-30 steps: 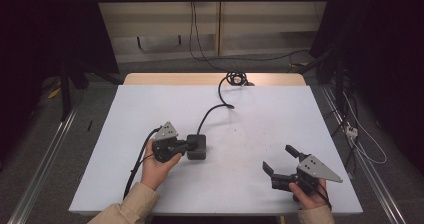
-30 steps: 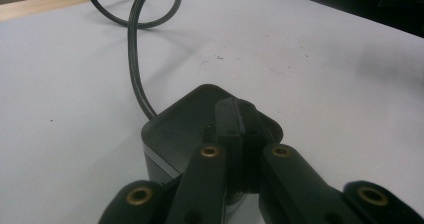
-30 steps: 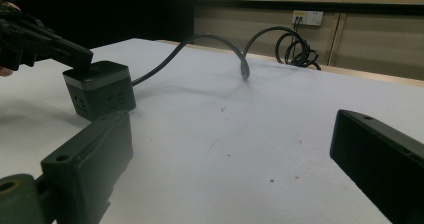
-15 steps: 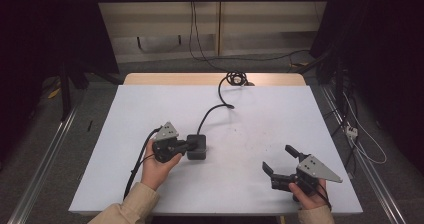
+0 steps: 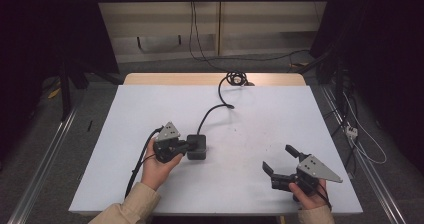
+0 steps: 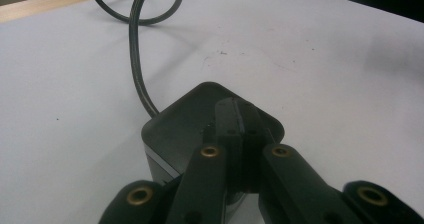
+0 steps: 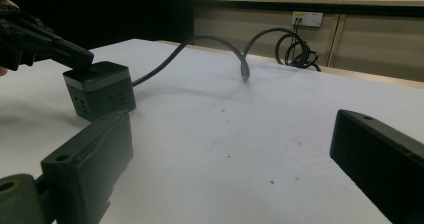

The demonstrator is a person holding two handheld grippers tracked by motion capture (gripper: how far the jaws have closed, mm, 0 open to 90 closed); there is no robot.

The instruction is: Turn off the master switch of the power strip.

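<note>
Left tongs (image 5: 186, 146) are lying closed, jaws pressed together, with the tips resting on top of the dark box (image 5: 197, 147); in the left gripper view the two jaws are meeting flat above the box (image 6: 200, 119), and nothing is sitting between them. Right tongs (image 5: 281, 160) are standing wide, jaws well apart and holding nothing, near the front right corner of the counter (image 5: 260, 114), well apart from the box.

That box is sitting a little left of the middle of the counter, toward the person's side. It is a small square block, dark grey, with rounded corners and a lighter band under its top face; in the right gripper view small holes are showing on its side (image 7: 100, 91). A black cable (image 5: 212, 115) is leaving its far side, arching up above the surface, and running to a coil (image 5: 236, 78) at the far edge.

White covering, with a few small dark marks, is lying over the counter, and a wooden strip is showing at the back. Behind it a pale wall with a socket (image 7: 307, 18) is standing, and dark curtains are hanging at both sides.
</note>
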